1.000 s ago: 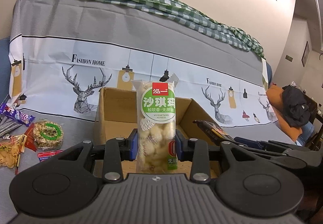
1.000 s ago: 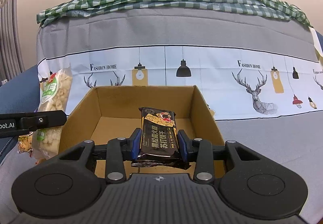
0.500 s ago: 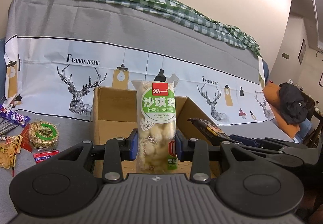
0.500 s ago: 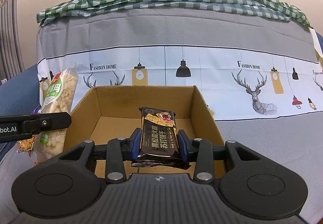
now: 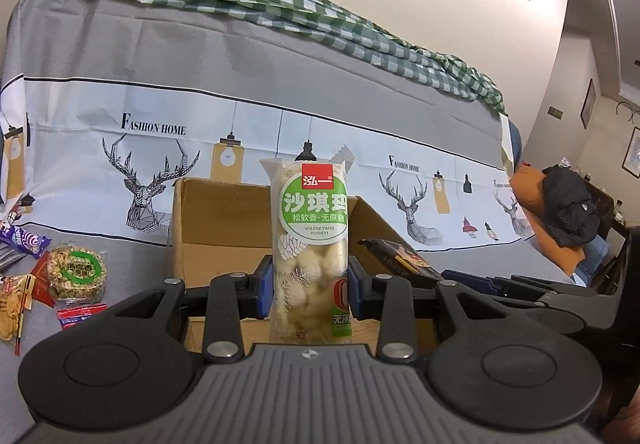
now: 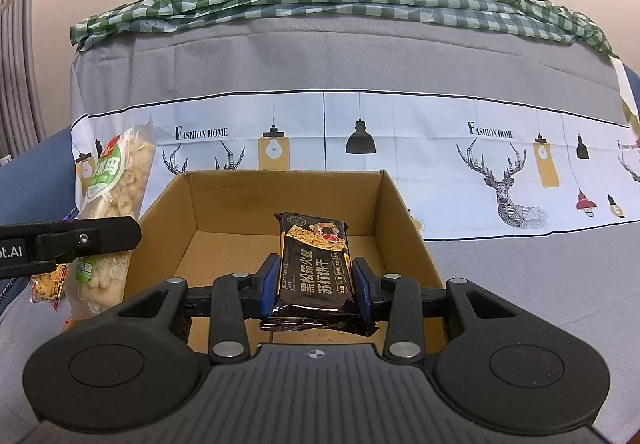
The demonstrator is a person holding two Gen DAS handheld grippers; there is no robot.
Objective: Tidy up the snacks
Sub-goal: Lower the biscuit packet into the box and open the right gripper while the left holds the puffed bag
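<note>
My left gripper (image 5: 311, 286) is shut on a tall clear sachima bag with a green label (image 5: 310, 240), held upright at the near left side of an open cardboard box (image 5: 216, 219). My right gripper (image 6: 315, 286) is shut on a black cracker packet (image 6: 316, 268), held over the box's (image 6: 224, 203) near edge. The box floor looks bare. The sachima bag (image 6: 112, 203) and the left gripper's finger (image 6: 80, 238) show at the left of the right wrist view. The black packet (image 5: 400, 258) shows at the right of the left wrist view.
Loose snacks lie on the grey cover left of the box: a round green-labelled cake (image 5: 76, 276), a purple wrapper (image 5: 24, 244), small red sachets (image 5: 80, 314) and a yellow packet (image 5: 12, 308). A sofa back with a deer-print cover (image 6: 360, 131) rises behind the box.
My left gripper has moved right toward the box with the sachima bag; the loose snacks slid left in its view. My right gripper and its packet have stayed still.
</note>
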